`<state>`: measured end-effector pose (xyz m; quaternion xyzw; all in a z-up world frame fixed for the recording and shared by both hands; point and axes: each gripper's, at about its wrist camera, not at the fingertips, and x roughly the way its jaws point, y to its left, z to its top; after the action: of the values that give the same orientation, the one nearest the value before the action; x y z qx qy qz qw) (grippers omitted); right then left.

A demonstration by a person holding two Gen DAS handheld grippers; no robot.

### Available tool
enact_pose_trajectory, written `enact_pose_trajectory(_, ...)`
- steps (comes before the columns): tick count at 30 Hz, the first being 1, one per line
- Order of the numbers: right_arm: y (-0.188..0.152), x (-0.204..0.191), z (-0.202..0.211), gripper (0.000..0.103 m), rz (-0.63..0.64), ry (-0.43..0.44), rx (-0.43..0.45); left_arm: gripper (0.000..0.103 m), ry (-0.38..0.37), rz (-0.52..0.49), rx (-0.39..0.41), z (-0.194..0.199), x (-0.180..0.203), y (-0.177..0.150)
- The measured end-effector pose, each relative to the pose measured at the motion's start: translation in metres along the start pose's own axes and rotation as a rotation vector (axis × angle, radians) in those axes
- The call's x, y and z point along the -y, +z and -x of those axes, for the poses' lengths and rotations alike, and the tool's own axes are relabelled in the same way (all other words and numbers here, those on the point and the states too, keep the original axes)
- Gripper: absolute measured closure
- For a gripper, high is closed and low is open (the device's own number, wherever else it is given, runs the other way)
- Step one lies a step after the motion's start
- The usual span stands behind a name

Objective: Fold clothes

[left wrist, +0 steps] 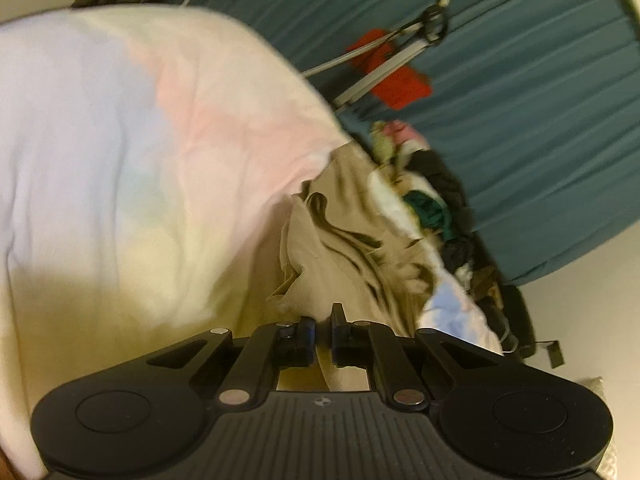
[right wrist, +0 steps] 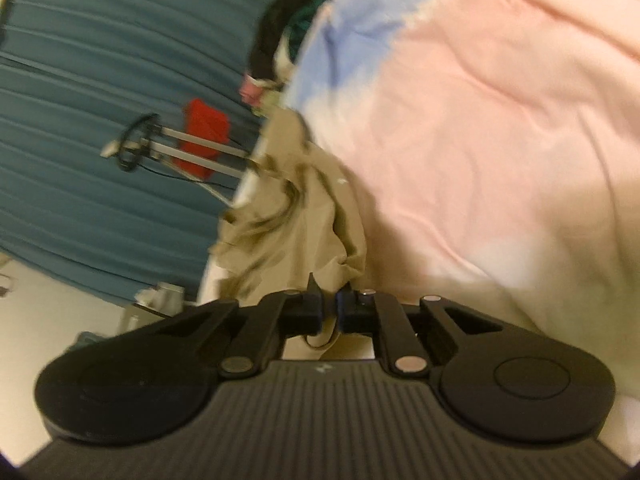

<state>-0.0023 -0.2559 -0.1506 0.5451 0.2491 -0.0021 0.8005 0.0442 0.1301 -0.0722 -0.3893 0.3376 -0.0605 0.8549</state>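
Note:
A crumpled tan garment (left wrist: 340, 240) with dark shadowed folds lies on a bed covered in a pastel pink, blue and cream sheet (left wrist: 120, 140). My left gripper (left wrist: 323, 320) is shut on an edge of the garment, with a strip of its cloth running through between the pads. In the right wrist view the same tan garment (right wrist: 288, 232) bunches up just ahead of my right gripper (right wrist: 329, 304). That gripper is shut on another edge, and a fold of cloth hangs below its pads. Both views are blurred.
A pile of mixed clothes (left wrist: 432, 200) lies beyond the garment near the bed's edge; the right wrist view shows the pile (right wrist: 288, 32) too. Behind hangs a teal curtain (left wrist: 520, 80), with a red object on a metal stand (left wrist: 400, 76) in front of it.

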Motion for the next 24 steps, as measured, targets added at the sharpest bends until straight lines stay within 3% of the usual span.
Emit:
enact_pose_trajectory(7,0.003,-0.021,0.064,0.096,0.082,0.145,0.108,0.096,-0.156,-0.091,0.085,0.066,0.021,-0.017)
enact_pose_trajectory(15,-0.029,-0.003,0.151,0.096,0.085,0.208,0.185,0.096,-0.249,-0.043,0.058,0.138,0.014,-0.066)
enact_pose_trajectory(20,-0.046,0.002,0.183,0.096,0.132,0.183,0.245,0.096,-0.245,0.001,0.064,0.155,0.012,-0.080)
enact_pose_trajectory(24,-0.020,-0.023,0.163,0.096,0.177,0.130,0.200,0.096,-0.219,-0.084,0.074,0.137,0.037,-0.063)
